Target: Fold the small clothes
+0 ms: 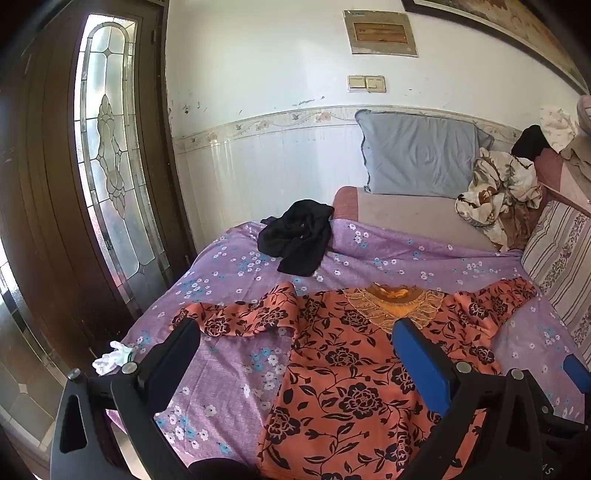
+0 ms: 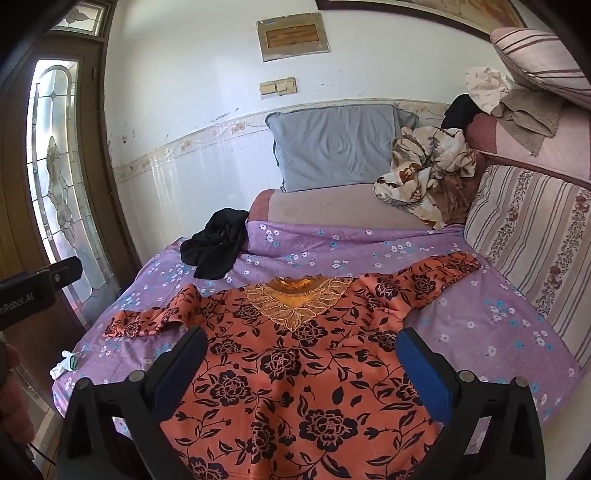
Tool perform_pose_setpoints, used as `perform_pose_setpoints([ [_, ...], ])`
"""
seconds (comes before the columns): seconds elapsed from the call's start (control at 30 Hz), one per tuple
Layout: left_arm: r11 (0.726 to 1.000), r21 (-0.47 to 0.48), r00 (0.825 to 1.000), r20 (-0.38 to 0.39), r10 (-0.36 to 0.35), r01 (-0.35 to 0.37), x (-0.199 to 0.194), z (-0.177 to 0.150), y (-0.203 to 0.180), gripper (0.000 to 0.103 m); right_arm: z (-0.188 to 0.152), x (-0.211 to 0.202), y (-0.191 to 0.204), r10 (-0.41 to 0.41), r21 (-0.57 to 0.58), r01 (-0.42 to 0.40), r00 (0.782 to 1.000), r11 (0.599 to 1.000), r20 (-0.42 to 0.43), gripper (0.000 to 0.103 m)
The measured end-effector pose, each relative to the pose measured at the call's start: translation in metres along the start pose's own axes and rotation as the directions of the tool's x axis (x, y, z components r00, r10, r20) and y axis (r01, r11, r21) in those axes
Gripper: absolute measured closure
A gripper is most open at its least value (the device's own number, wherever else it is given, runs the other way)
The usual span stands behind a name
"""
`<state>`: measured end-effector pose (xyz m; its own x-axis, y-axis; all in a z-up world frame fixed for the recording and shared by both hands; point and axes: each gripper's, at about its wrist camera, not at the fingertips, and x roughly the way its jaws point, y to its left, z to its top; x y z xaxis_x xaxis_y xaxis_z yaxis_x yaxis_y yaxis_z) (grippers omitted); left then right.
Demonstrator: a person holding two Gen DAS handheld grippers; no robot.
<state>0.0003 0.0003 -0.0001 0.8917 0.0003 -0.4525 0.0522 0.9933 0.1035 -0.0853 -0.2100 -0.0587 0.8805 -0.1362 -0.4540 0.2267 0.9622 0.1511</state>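
Right wrist view: orange black-flowered dress point(image 2: 295, 373) lying flat mid-bedspread, gold lace neckline pointing toward the far edge, sleeves spreading sideways. Crumpled black garment point(image 2: 216, 243) sitting near far-left edge of purple floral bedspread point(image 2: 480, 332). Right gripper point(image 2: 301, 369) and left gripper point(image 1: 295, 354) both hovering wide, holding nothing.

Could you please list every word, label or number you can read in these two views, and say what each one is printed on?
"nRobot.AI": on the black body of the left gripper, cut off by the left edge of the right wrist view.
"AS": faint marks on the right gripper, at the left wrist view's lower right corner; uncertain.
Framed plaque on the wall: lettering too blurred to read.
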Motion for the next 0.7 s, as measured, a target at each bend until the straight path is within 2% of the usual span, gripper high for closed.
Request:
perform_pose_setpoints([
  [0.27, 1.000, -0.001, 1.000, 0.005, 0.010, -0.010, -0.001, -0.002, 0.001, 0.000, -0.003, -0.002, 0.002, 0.007, -0.005, -0.007, 1.000, 1.000, 0.001, 0.000],
  [0.6, 0.998, -0.036, 0.998, 0.006, 0.057, -0.057, 0.004, -0.001, 0.020, 0.000, -0.004, 0.005, 0.006, 0.009, -0.011, -0.010, 1.000, 1.000, -0.016, 0.000],
  [0.7, 0.995, -0.067, 0.996, 0.041, 0.073, -0.070, 0.006, -0.003, 0.027, 0.000, -0.004, 0.008, 0.008, 0.009, -0.019, -0.009, 1.000, 1.000, -0.019, 0.000],
])
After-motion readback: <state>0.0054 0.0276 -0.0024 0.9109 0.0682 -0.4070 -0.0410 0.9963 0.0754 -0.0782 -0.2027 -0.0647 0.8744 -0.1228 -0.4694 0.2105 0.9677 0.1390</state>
